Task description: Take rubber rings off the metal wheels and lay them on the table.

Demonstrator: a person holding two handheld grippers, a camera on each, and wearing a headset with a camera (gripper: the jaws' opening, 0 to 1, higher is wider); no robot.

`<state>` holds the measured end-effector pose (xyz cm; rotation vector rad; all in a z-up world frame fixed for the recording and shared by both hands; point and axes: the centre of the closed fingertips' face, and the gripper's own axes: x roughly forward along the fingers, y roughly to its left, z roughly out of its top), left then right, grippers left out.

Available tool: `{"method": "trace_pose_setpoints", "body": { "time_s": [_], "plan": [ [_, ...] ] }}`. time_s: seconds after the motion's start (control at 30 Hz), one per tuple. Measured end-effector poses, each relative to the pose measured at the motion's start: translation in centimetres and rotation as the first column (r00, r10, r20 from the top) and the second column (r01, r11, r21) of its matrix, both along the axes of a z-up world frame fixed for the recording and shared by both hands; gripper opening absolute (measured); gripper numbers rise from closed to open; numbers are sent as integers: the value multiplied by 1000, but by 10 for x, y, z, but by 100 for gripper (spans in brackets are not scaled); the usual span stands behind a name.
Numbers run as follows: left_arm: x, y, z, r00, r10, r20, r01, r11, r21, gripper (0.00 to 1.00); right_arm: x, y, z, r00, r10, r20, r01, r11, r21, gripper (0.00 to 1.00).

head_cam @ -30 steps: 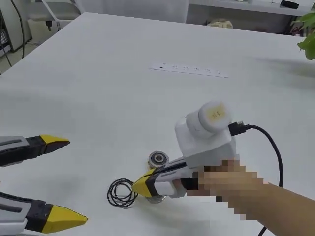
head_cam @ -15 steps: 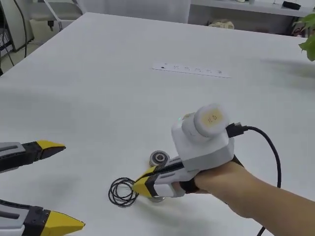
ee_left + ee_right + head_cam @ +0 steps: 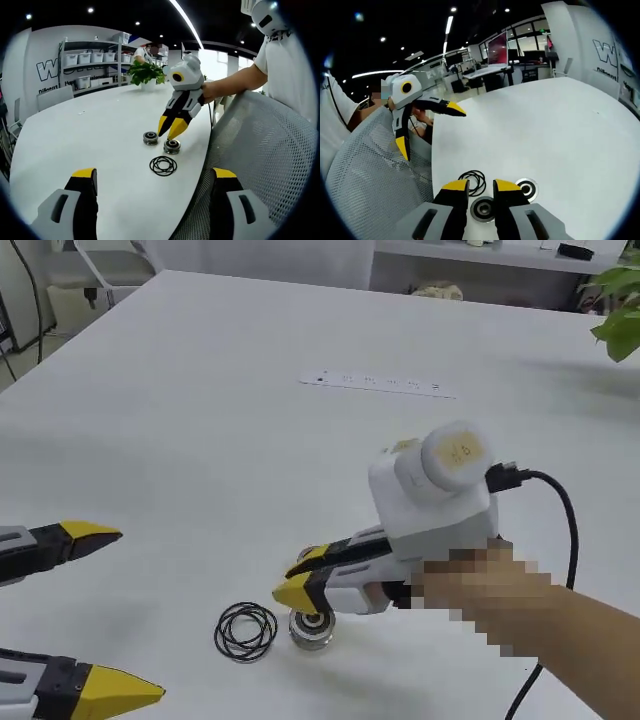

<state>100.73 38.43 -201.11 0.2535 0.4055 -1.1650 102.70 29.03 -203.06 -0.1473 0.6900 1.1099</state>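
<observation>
The right gripper (image 3: 300, 585), in a hand (image 3: 475, 590) reaching in from 3 o'clock, pointed toward 9 o'clock and tipped down. Its jaws were narrowly apart, pinching nothing. A metal wheel (image 3: 312, 629) sat just below the tips, visible through their gap in the right gripper view. Loose rubber rings (image 3: 246, 630) lay on the table (image 3: 250, 420) at the wheel's 9 o'clock. The left gripper (image 3: 140, 612) hovered at 8 o'clock in the head view, jaws spread wide.

The left gripper (image 3: 140, 612) is cut off by the head view's edge at 8 o'clock. The right gripper (image 3: 290, 578) hides the top of the metal wheel (image 3: 312, 631), and its rim is too small to tell if a ring is on it. The rubber rings (image 3: 246, 630), at the wheel's 9 o'clock, overlap too finely to count. The black cable (image 3: 570, 530) runs off the edge at 5 o'clock.
</observation>
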Motion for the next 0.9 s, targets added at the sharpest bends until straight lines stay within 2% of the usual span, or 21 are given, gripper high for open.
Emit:
{"method": "trace_pose_setpoints", "body": {
  "time_s": [0.1, 0.33, 0.53, 0.77, 0.9],
  "plan": [
    [1, 1, 3, 1000, 1, 6, -1, 1000, 0, 92, 3, -11, 10, 999, 0, 45, 0, 1000, -11, 24],
    [1, 3, 9, 1000, 7, 17, -7, 1000, -7, 95, 3, -34, 30, 994, -36, 100, 35, 999, 13, 39],
    [2, 5, 10, 1000, 13, 20, -13, 1000, -9, 98, -6, -53, 30, 989, -69, 133, 66, 998, 26, 53],
    [4, 10, 9, 999, 30, 20, -30, 999, -11, 99, -14, -80, 25, 978, -128, 168, 126, 992, 21, 61],
    [4, 11, 8, 999, 37, 13, -37, 999, -15, 99, -20, -93, 18, 972, -169, 165, 167, 986, 24, 69]
  ]
}}
